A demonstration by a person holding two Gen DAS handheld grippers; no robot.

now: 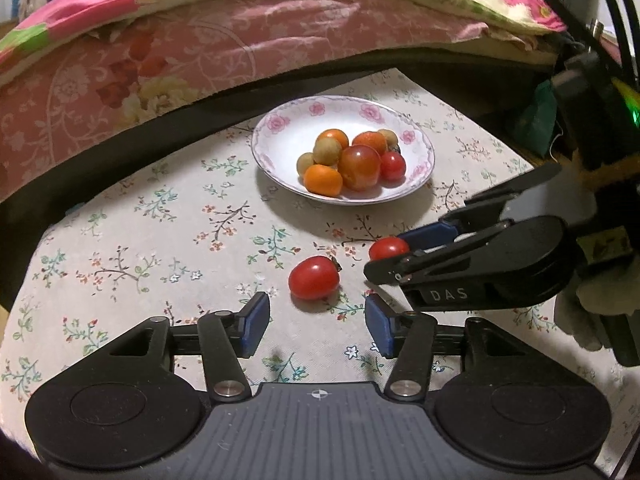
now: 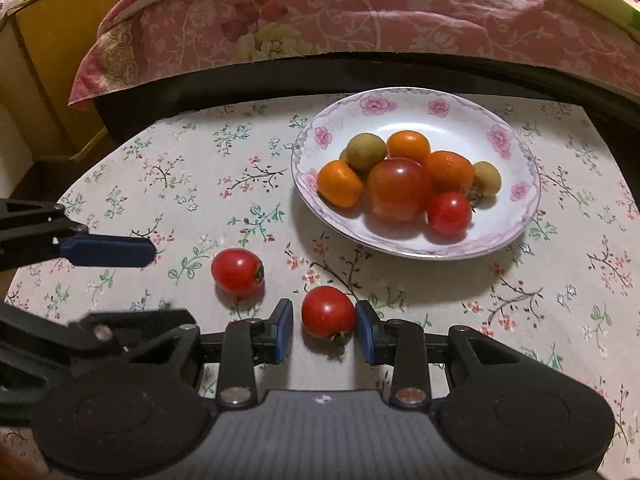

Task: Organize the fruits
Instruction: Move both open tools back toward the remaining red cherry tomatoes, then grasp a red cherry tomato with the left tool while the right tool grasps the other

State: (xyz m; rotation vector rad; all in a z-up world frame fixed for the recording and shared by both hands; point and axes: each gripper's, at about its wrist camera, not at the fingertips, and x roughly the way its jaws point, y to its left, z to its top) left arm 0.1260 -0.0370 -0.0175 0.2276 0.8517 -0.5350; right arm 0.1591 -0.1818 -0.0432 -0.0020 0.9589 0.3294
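My left gripper (image 1: 316, 322) stands open over the floral tablecloth, its blue pads apart. A red cherry tomato (image 1: 314, 278) lies on the cloth just beyond its tips, touching neither pad. In the right wrist view that tomato (image 2: 238, 272) lies ahead of the left gripper (image 2: 172, 282). My right gripper (image 2: 324, 330) is shut on a second red tomato (image 2: 328, 312), low over the cloth. From the left wrist view the right gripper (image 1: 384, 256) reaches in from the right with that tomato (image 1: 388, 248) at its tips. Behind stands a white plate (image 1: 288, 136) (image 2: 440, 124) with pink flowers, holding several small fruits.
The plate holds small oranges (image 2: 340, 184), brownish-green round fruits (image 2: 366, 151) and tomatoes (image 2: 450, 214). A bed with a pink quilt (image 1: 240, 40) runs along the table's far edge. A yellow wooden cabinet (image 2: 44, 60) stands at the far left. A gloved hand (image 1: 592, 312) holds the right gripper.
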